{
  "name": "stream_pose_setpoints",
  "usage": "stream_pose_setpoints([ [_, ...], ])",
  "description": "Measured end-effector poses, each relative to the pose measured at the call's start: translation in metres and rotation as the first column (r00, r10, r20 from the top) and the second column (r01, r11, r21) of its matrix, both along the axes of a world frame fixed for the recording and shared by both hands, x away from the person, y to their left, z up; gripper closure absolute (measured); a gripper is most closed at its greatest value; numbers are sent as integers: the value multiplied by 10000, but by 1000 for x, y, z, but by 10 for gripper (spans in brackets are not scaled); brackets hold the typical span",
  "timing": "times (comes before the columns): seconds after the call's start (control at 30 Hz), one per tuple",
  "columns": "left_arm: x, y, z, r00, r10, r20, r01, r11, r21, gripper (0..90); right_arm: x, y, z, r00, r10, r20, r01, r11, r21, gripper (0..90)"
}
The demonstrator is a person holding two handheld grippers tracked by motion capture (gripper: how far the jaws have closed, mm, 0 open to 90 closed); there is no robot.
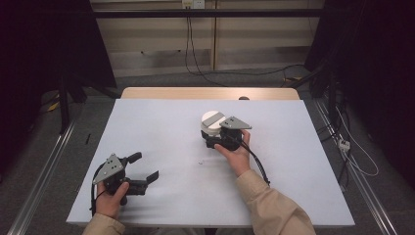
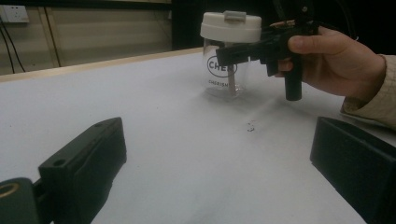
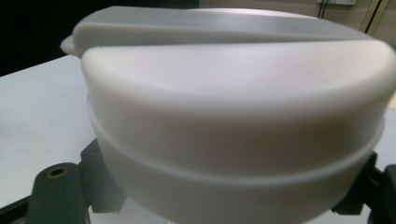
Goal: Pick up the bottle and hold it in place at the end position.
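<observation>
Clear glass with a white lid, the jar [image 2: 227, 56] stands upright on the table [image 1: 161, 127] between the jaws of the right gripper [image 1: 219, 138], which sit around it just under the lid; whether they press it I cannot tell. Well apart, the left gripper [image 1: 142, 169] rests on the table with its jaws wide and holding nothing, the jar ahead of them.

Far across the table [image 2: 140, 116], the right gripper [image 2: 233, 53] grips a white-lidded jar [image 2: 226, 70]; the left gripper's [image 2: 219, 163] jaws gape near.
</observation>
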State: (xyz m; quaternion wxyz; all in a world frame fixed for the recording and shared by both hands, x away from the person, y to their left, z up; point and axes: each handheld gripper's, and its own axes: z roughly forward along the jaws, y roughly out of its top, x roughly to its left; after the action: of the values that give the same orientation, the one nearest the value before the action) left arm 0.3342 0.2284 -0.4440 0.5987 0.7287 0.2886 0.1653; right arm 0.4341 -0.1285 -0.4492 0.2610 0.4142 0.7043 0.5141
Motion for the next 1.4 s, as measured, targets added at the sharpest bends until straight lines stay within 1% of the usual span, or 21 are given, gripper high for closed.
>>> stream_pose_setpoints([
  [0.13, 0, 0, 0, 10000, 18, -15, -18, 10000, -53, 32, 1, 1, -1, 10000, 12, -30, -12, 10000, 29, 183],
  [0.27, 0, 0, 0, 10000, 28, 5, -28, 10000, -38, 32, 1, 2, -3, 10000, 64, -54, -64, 10000, -41, 183],
  [0.3, 0, 1, 0, 10000, 23, 19, -23, 10000, 9, 32, 1, 2, -4, 10000, 67, -65, -67, 10000, -33, 183],
  [0.6, 0, 0, -1, 10000, 24, 1, -24, 10000, -5, 32, 1, 4, -6, 9999, 79, -91, -80, 10000, -32, 184],
  [0.77, 0, -1, -1, 10000, 60, -34, -60, 10000, -17, 32, 1, 4, -6, 9999, 86, -51, -87, 9999, -73, 183],
  [0.83, 0, -1, -1, 10000, 14, 11, -14, 10000, 33, 32, 1, 4, -6, 9999, 113, -7, -113, 9999, -101, 183],
  [1.0, 1, -1, -1, 10000, 62, -59, -61, 10000, 56, 33, 2, 3, -7, 9998, 176, 39, -176, 9998, -85, 183],
  [1.13, 2, -4, -1, 9999, 92, -129, -92, 10000, -3, 32, 0, 4, -8, 9993, 305, 207, -299, 9991, -303, 184],
  [1.17, 3, -5, -1, 9998, 126, -161, -126, 9999, 2, 32, 0, 4, -8, 9990, 356, 269, -345, 9987, -376, 183],
  [1.23, 5, -8, -1, 9991, 348, -234, -345, 9993, 162, 30, 0, 3, -8, 9991, 363, 239, -355, 9989, -303, 184],
  [1.3, 8, -11, 0, 9982, 436, -400, -432, 9990, 108, 31, -1, 3, -9, 9989, 399, 236, -390, 9987, -336, 184],
  [1.4, 13, -17, 3, 9969, 611, -499, -607, 9981, 104, 32, -1, 3, -9, 9990, 387, 239, -378, 9986, -369, 184],
])
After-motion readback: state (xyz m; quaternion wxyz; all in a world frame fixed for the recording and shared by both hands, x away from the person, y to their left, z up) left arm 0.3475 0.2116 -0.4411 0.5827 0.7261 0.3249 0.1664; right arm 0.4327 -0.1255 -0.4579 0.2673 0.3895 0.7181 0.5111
